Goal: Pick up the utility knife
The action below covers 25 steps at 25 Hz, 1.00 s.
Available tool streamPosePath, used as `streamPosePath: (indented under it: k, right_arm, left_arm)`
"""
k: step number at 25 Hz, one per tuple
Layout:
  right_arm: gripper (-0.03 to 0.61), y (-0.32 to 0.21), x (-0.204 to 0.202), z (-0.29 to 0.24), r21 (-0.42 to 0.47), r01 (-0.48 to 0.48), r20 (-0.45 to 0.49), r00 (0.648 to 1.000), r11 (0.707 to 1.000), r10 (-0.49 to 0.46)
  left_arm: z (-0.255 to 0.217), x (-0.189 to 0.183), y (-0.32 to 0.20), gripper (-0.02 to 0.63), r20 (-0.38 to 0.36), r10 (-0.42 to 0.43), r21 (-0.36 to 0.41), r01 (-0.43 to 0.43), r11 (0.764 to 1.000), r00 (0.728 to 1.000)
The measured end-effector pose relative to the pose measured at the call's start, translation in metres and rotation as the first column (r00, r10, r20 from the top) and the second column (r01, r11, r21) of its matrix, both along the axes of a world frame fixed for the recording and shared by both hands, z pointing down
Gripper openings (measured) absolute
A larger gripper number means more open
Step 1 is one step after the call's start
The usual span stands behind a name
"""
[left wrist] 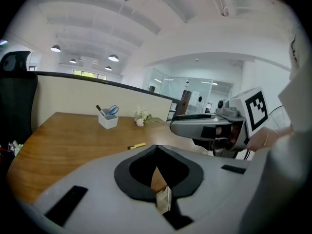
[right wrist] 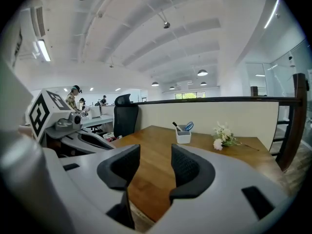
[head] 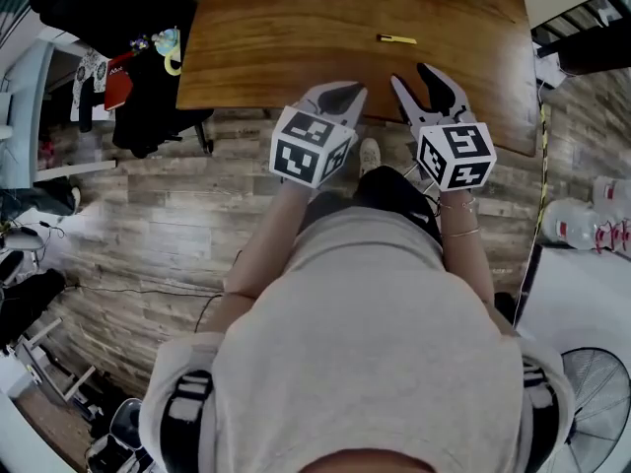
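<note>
Left gripper (left wrist: pixel 156 150) fingers closed, the tips meet and nothing is between them. Right gripper (right wrist: pixel 155 162) fingers spread wide and empty; only bare table (right wrist: pixel 151 152) shows through the gap. In the head view both grippers are held side by side over the table's near edge, pointing across it and slightly down. Each has its marker cube (head: pixel 310 144) at the back, with the person's hands and forearms behind. Utility knife (head: pixel 396 38), yellow, lies flat on the wood ahead of the right gripper's tips, well apart from both grippers and untouched. The left gripper view shows it as a small yellow bar mid-table. White pen cup (left wrist: pixel 107 118) with scissors and a pen stands at the far edge, and a small bunch of white flowers (left wrist: pixel 142 116) lies near it to the right. Low partition wall behind the table. Black office chair (right wrist: pixel 126 118) at the table's far left corner. Wood-plank floor (head: pixel 148 225) under the person.
</note>
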State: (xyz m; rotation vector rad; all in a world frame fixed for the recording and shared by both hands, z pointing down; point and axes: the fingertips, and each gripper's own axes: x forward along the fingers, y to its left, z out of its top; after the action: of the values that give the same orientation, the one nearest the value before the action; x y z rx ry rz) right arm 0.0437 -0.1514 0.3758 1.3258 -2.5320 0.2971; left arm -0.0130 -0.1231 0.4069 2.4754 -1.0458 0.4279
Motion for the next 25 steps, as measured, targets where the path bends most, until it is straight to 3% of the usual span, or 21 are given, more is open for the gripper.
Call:
streamPosePath:
  k: [6, 14, 20, 25]
  right_arm:
    - [0.198, -0.060, 0.025, 0.003, -0.026, 0.095, 0.004, 0.995, 0.995, -0.095]
    - [0.199, -0.106, 0.008, -0.002, -0.009, 0.280, 0.002, 0.960, 0.960, -0.280]
    - [0.199, -0.115, 0.004, 0.005, -0.016, 0.347, 0.003, 0.938, 0.938, -0.347]
    - [0.199, -0.117, 0.013, 0.012, -0.034, 0.349, 0.009, 0.937, 0.936, -0.349]
  left_arm:
    - [-0.003, 0.029, -0.055, 0.014, 0.016, -0.064, 0.001, 0.064, 0.998, 0.998]
    - [-0.011, 0.027, -0.111, 0.014, 0.019, -0.199, 0.025, 0.199, 0.980, 0.980]
    - [-0.006, 0.029, -0.130, 0.014, 0.026, -0.248, 0.019, 0.247, 0.969, 0.969]
    - [-0.001, 0.036, -0.136, 0.014, 0.030, -0.244, 0.006, 0.244, 0.970, 0.969]
